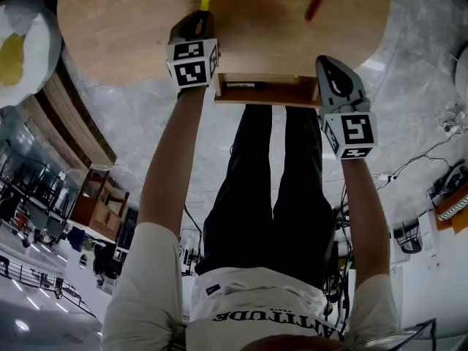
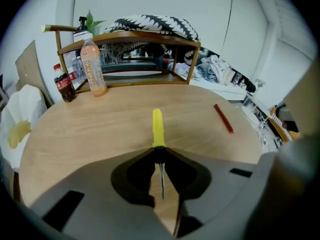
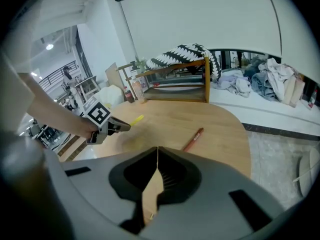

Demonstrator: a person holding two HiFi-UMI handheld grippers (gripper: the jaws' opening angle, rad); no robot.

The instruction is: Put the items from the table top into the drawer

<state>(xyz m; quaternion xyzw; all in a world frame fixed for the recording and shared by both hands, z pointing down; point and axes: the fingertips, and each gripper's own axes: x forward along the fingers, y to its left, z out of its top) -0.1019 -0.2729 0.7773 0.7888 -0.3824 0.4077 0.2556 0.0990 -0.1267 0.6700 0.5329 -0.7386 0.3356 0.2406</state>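
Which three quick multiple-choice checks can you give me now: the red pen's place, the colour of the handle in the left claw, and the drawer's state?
1. The red pen lies: A in the drawer; B on the table top; C in the left claw.
2. The handle of the tool in the left claw is: A blue; B yellow; C green.
3. The drawer is: A shut; B lifted out; C pulled open.
Answers: B, it lies on bare wood, apart from the claw; B, yellow sticks out past the closed jaws; C, the head view shows its inside below the table edge.
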